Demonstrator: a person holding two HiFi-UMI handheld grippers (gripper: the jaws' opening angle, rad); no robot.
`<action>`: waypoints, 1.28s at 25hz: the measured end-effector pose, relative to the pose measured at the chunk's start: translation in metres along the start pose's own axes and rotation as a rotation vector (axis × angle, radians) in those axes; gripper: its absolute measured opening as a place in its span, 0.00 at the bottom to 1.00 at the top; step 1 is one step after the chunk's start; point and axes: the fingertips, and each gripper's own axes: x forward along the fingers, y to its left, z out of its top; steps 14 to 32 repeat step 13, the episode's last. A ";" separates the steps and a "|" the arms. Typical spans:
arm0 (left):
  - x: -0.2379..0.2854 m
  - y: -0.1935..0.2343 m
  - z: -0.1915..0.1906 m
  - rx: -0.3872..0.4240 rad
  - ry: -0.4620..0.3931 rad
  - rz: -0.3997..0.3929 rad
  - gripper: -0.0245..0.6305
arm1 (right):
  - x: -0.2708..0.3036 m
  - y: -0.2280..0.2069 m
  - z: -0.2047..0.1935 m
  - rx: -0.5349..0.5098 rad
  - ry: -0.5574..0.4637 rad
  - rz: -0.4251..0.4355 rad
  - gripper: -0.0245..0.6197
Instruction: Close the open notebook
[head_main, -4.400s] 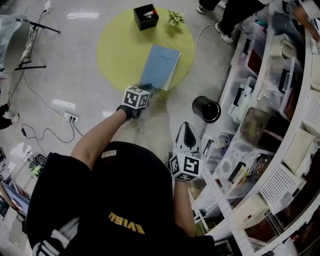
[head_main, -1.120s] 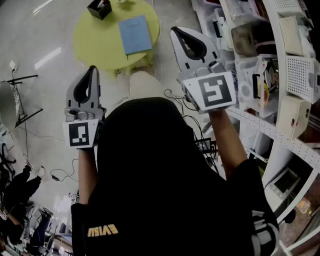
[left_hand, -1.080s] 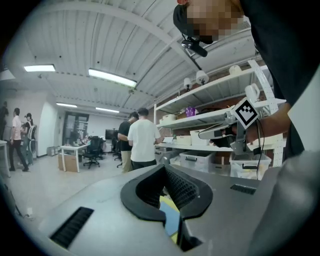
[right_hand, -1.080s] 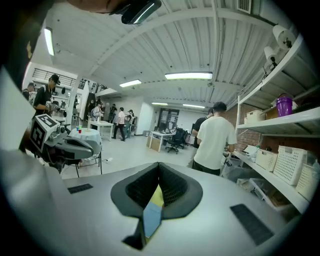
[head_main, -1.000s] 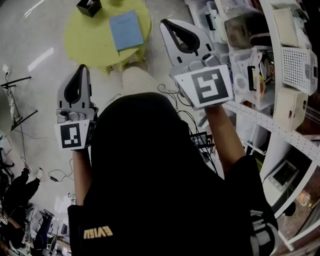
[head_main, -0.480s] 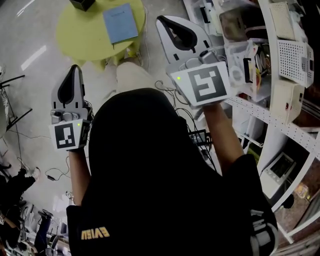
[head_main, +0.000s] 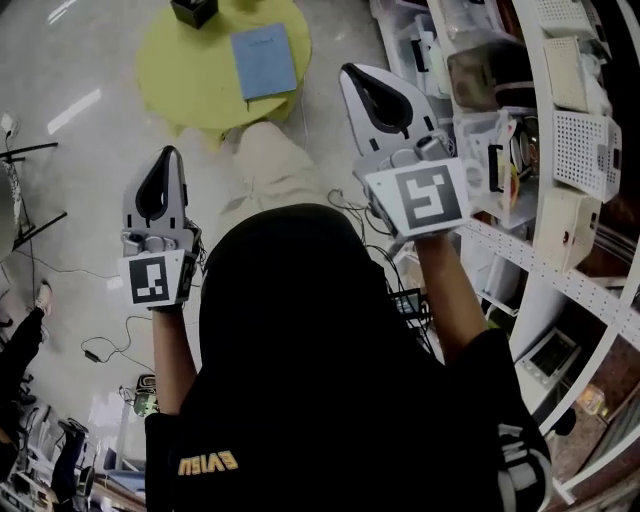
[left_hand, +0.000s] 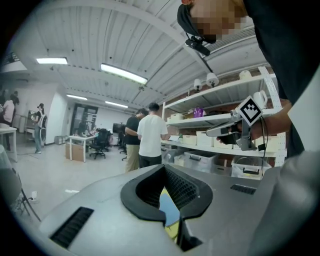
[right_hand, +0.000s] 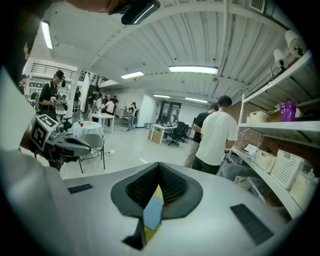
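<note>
The blue notebook (head_main: 264, 62) lies closed and flat on the round yellow table (head_main: 190, 70), far ahead of both grippers. My left gripper (head_main: 168, 152) is raised beside the person's head, jaws shut on nothing. My right gripper (head_main: 350, 72) is held higher at the right, its tips together and empty. Through the left gripper (left_hand: 164, 166) the notebook (left_hand: 170, 212) shows as a blue sliver. The right gripper (right_hand: 158, 165) frames the same notebook (right_hand: 152, 212) below its tips.
A black box (head_main: 194, 10) stands at the table's far edge. White shelves (head_main: 560, 150) with storage bins run along the right. Cables lie on the floor (head_main: 105, 350) at the left. Two people (left_hand: 150, 135) stand by the shelves ahead.
Some seconds ago the left gripper was at the notebook's near edge; now both grippers are raised far back from the table. In the last second the left gripper drifted slightly; jaws stayed shut.
</note>
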 end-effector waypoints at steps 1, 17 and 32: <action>-0.001 0.005 0.000 -0.007 -0.002 0.014 0.07 | 0.003 0.000 -0.001 -0.004 0.029 0.007 0.04; -0.056 0.122 -0.011 -0.039 0.002 0.130 0.07 | 0.079 0.076 0.005 -0.010 0.129 0.065 0.04; -0.056 0.122 -0.011 -0.039 0.002 0.130 0.07 | 0.079 0.076 0.005 -0.010 0.129 0.065 0.04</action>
